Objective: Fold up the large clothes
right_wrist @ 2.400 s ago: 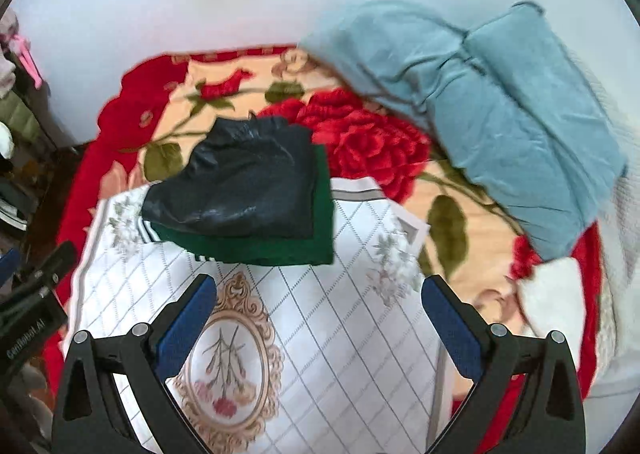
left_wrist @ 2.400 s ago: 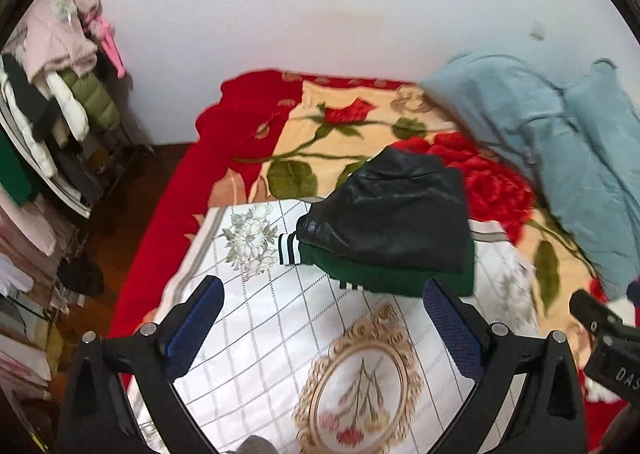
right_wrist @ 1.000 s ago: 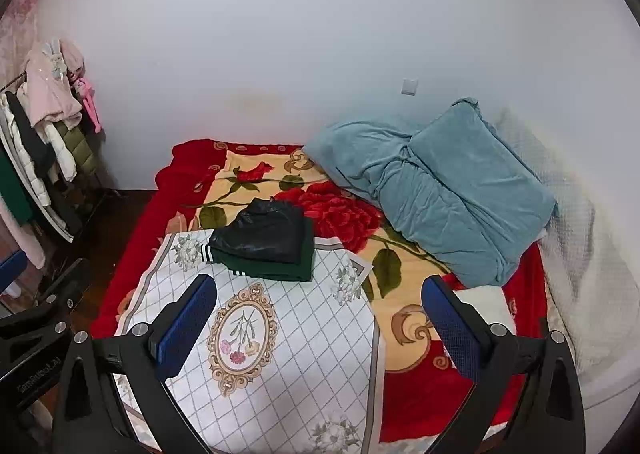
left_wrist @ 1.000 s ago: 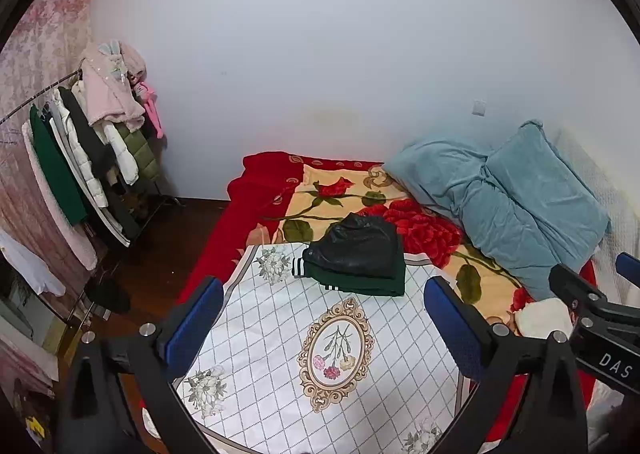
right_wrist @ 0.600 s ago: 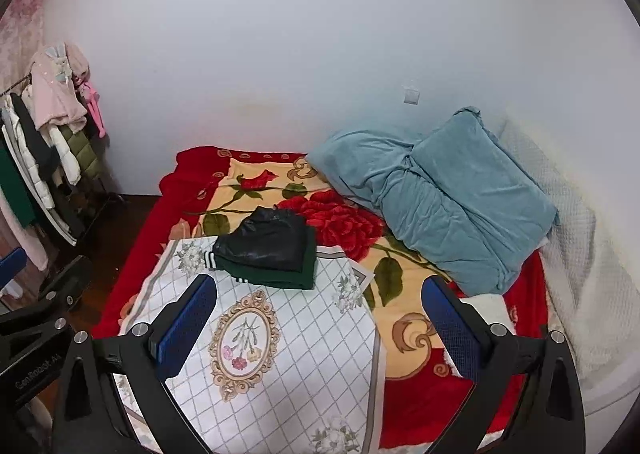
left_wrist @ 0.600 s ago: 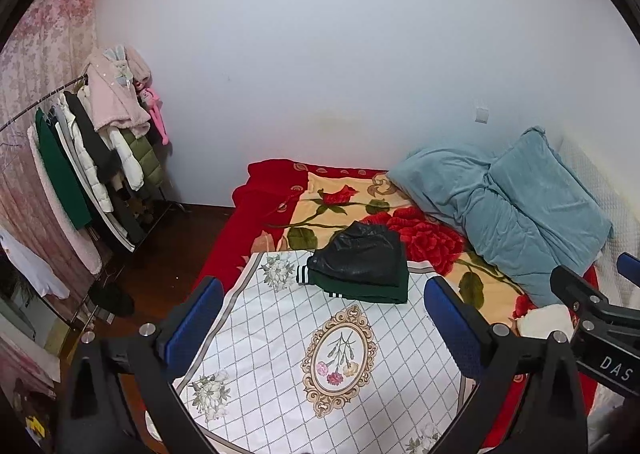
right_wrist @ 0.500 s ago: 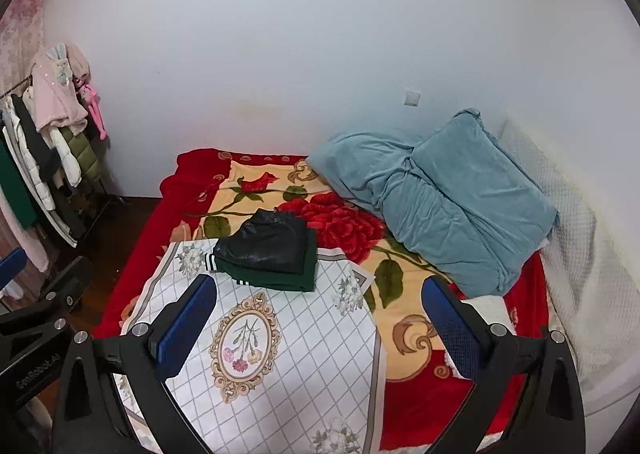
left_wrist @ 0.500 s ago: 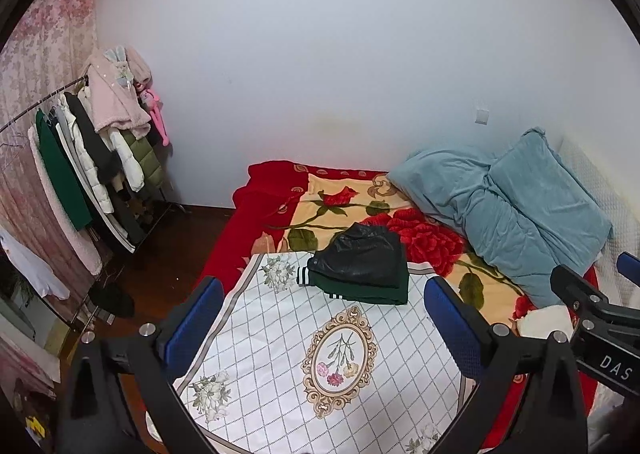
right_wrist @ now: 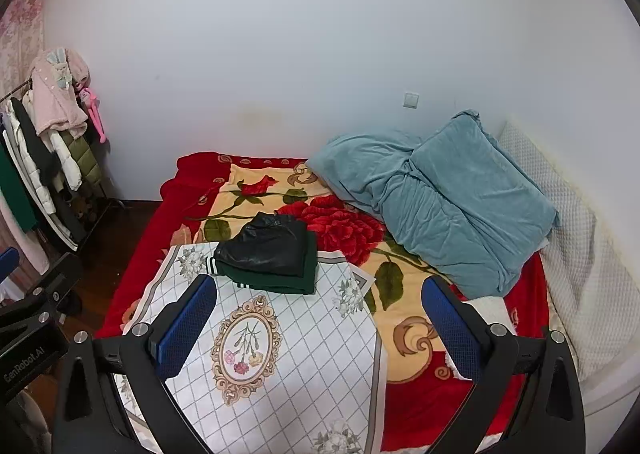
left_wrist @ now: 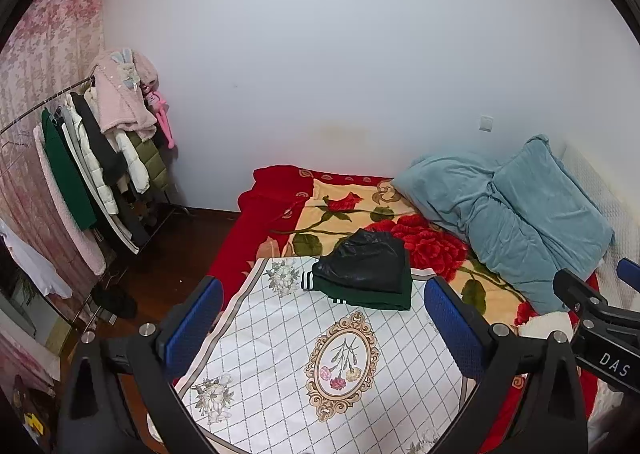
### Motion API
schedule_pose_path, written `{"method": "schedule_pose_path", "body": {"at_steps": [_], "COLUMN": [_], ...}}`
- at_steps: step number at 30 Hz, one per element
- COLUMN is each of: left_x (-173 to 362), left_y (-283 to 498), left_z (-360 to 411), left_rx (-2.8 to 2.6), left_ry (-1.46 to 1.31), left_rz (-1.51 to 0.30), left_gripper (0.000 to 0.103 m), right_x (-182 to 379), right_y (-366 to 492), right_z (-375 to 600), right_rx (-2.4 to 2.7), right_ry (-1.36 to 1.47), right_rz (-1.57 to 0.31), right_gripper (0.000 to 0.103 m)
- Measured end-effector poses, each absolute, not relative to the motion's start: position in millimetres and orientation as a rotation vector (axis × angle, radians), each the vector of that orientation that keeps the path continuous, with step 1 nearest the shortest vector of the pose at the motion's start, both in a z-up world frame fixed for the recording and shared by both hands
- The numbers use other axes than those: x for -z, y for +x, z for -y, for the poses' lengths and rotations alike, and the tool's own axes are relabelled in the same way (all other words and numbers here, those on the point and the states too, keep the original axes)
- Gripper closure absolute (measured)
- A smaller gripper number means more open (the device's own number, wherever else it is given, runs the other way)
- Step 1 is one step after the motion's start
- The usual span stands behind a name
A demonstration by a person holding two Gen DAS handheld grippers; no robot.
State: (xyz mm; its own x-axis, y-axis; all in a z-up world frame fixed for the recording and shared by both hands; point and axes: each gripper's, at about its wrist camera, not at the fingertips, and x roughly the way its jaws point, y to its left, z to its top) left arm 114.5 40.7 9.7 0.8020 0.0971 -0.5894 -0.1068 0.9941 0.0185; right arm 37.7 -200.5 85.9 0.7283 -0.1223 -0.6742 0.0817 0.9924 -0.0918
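Observation:
A folded black leather-like garment [left_wrist: 362, 264] lies on top of a folded green garment with white-striped cuffs [left_wrist: 372, 296], on the far end of a white checked floral cloth [left_wrist: 280, 354] spread over the bed. The same stack shows in the right wrist view, with the black garment [right_wrist: 268, 246] on the green one [right_wrist: 292, 282] and the cloth [right_wrist: 304, 354] below. My left gripper [left_wrist: 320, 320] is open and empty, held well back from the stack. My right gripper [right_wrist: 316, 322] is open and empty, also well back.
A red rose-patterned blanket [left_wrist: 344, 210] covers the bed. A blue-grey duvet [left_wrist: 516, 210] is heaped at the right against the wall. A clothes rack [left_wrist: 92, 158] with hanging coats stands at the left over dark wood floor [left_wrist: 168, 250]. A white quilted cover [right_wrist: 580, 254] lies far right.
Both grippers have pulled back and up from the folded stack, so the whole bed and the rack come into view. The stack has not moved. Both stay open.

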Motion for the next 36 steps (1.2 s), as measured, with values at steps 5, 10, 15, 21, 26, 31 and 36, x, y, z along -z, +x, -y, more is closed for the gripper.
{"method": "schedule_pose_path", "body": {"at_steps": [5,10,15,21,26,31,36], "left_x": [-10.2,-11.0,-11.4,-12.2,-12.9,-13.9,-14.1], "left_y": [113.0,112.5,112.8,113.4,113.6,113.8,113.4], "left_z": [-41.8,-42.2,-41.2,-40.3,-40.1,-39.8,-39.4], "left_rx": [-0.112,-0.112,-0.113,-0.114,-0.113,-0.113,-0.114], "left_ry": [-0.018,-0.019,-0.022,-0.022,-0.024,-0.025,-0.024], "left_rz": [-0.629,-0.629,-0.632,-0.631,-0.632,-0.631,-0.630], "left_gripper": [0.000,0.000,0.000,0.000,0.000,0.000,0.000], "right_x": [-86.6,-88.2,-91.8,-92.4,-92.2,-92.2,-92.0], "right_y": [37.9,36.1,38.7,40.0,39.2,37.2,35.4], "right_z": [200.2,199.0,196.1,196.4,195.5,194.4,192.6], "right_rx": [0.112,0.108,0.098,0.093,0.089,0.086,0.084], "right_ry": [-0.057,-0.058,-0.059,-0.057,-0.055,-0.054,-0.056], "right_rz": [-0.747,-0.746,-0.749,-0.751,-0.750,-0.749,-0.747], "right_gripper": [0.000,0.000,0.000,0.000,0.000,0.000,0.000]}}
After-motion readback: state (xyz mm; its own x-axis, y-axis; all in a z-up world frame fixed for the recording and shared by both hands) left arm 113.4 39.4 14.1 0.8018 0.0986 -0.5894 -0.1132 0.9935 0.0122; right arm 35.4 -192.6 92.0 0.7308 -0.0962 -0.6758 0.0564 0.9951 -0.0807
